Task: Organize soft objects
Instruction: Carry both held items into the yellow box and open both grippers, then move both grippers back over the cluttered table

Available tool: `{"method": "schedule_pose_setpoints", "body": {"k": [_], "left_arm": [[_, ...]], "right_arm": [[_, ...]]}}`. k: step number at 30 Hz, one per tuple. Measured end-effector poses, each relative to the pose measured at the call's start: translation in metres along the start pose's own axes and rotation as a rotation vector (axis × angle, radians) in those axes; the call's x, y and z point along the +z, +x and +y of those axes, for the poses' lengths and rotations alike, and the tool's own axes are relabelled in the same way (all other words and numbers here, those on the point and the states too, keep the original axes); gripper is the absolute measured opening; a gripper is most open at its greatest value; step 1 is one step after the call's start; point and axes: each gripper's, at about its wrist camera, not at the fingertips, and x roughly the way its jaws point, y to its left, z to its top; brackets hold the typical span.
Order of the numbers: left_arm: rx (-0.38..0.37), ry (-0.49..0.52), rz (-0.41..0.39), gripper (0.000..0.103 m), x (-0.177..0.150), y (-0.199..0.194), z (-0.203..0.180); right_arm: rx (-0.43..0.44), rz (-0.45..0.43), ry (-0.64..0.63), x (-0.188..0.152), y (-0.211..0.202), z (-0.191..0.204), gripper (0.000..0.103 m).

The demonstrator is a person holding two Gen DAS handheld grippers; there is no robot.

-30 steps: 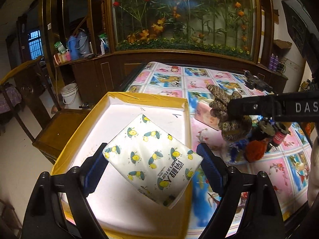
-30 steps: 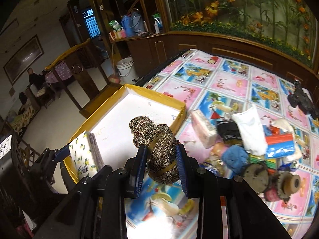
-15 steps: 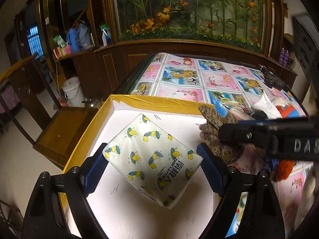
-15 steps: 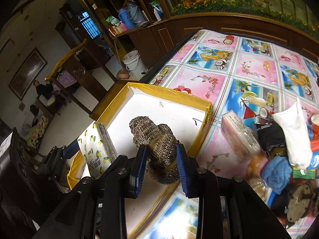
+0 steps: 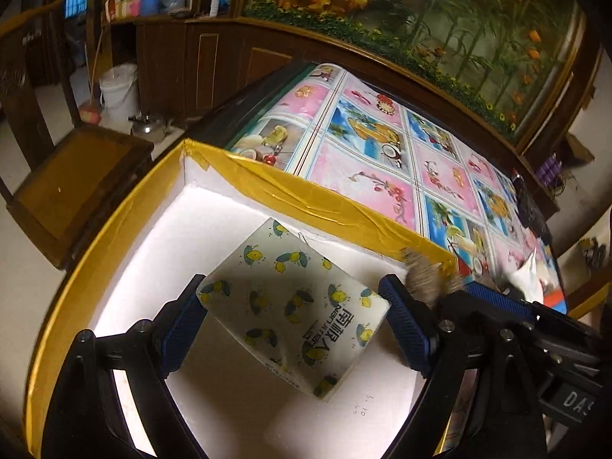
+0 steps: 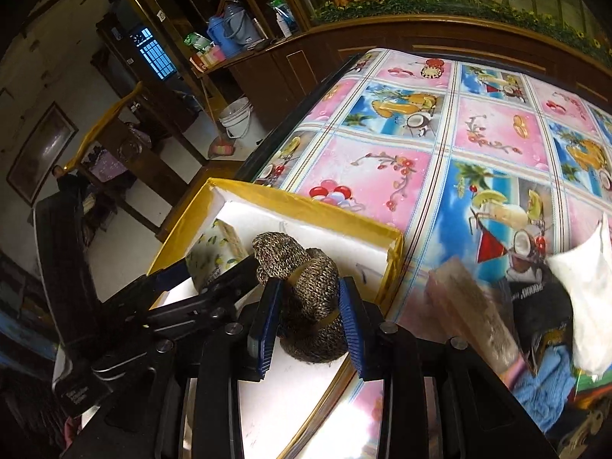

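Note:
A white tissue pack point(image 5: 290, 306) printed with lemons is tilted low inside the white box with the yellow taped rim point(image 5: 306, 195). My left gripper point(image 5: 292, 325) is shut on it, one blue pad against each end. A roll of brown knitted gloves point(image 6: 306, 283) bound with rubber bands hangs over the box's near right corner, between the pads of my right gripper point(image 6: 310, 321). Those jaws are opening, though both pads still touch the roll. In the left wrist view the gloves point(image 5: 424, 279) show just right of the pack. The pack point(image 6: 208, 256) also appears in the right wrist view.
The box stands at the left end of the table with the picture tablecloth point(image 6: 459, 126). To its right lie a pink tissue pack point(image 6: 470, 306), a white bag point(image 6: 585, 294) and blue cloth point(image 6: 547, 378). A wooden stool point(image 5: 72, 187) and a white bucket point(image 5: 118, 91) are on the floor.
Both grippers have moved left and down over the box with their loads. The tissue pack now sits low inside the box, and the gloves have come from above the table to the box's corner.

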Motion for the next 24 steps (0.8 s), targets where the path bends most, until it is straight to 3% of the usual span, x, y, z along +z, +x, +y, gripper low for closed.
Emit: {"method": "schedule_pose_setpoints", "body": {"k": [5, 12, 17, 18, 19, 21, 24], "left_arm": [[-0.053, -0.073, 0.067, 0.090, 0.001, 0.006, 0.013], [-0.155, -0.169, 0.101, 0.090, -0.005, 0.001, 0.024], [-0.218, -0.135, 0.005, 0.091, 0.003, -0.011, 0.017], [-0.251, -0.148, 0.004, 0.094, 0.006, -0.012, 0.018], [-0.293, -0.166, -0.002, 0.103, 0.006, -0.013, 0.020], [-0.348, -0.203, -0.036, 0.103, 0.008, -0.020, 0.023], [-0.351, -0.209, -0.094, 0.103, 0.007, -0.035, 0.023]], "right_arm": [[-0.018, -0.059, -0.001, 0.002, -0.009, 0.000, 0.043], [-0.062, -0.176, -0.072, -0.029, -0.074, 0.001, 0.064], [-0.080, -0.240, -0.095, -0.064, -0.125, -0.006, 0.067], [-0.078, -0.247, -0.090, -0.071, -0.134, -0.009, 0.067], [-0.076, -0.254, -0.080, -0.078, -0.142, -0.014, 0.067], [-0.084, -0.265, -0.065, -0.093, -0.157, -0.022, 0.068], [-0.106, -0.279, -0.056, -0.111, -0.180, -0.034, 0.068]]}}
